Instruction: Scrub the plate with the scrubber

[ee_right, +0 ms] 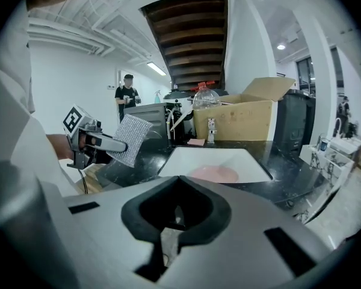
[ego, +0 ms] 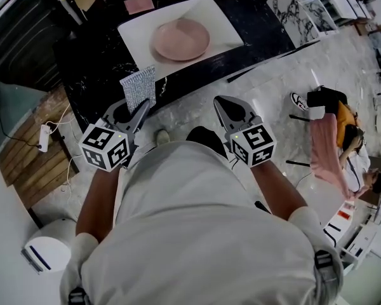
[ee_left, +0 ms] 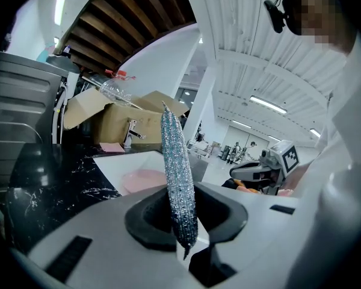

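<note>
the scrubber point(ego: 138, 89) is pinched upright in the fingers of the left gripper point(ego: 135, 115), just short of the bench point(ego: 98, 65) edge. the pink plate point(ego: 181, 40) is seen ahead and slightly rightward, flat in a white tray point(ego: 140, 33). the fingers of the right gripper point(ego: 231, 109) are pressed together, empty.

1. The plate point(ego: 181, 39) is left open from above in the sink point(ego: 140, 30).
2. A strip of bare bench point(ego: 203, 68) is found along the sink's near rim.
3. The far side is blocked by a tap point(ee_right: 211, 128) and a cardboard box point(ee_right: 240, 118).
4. The near-left approach is taken up by the upright scrubber point(ego: 138, 89).
</note>
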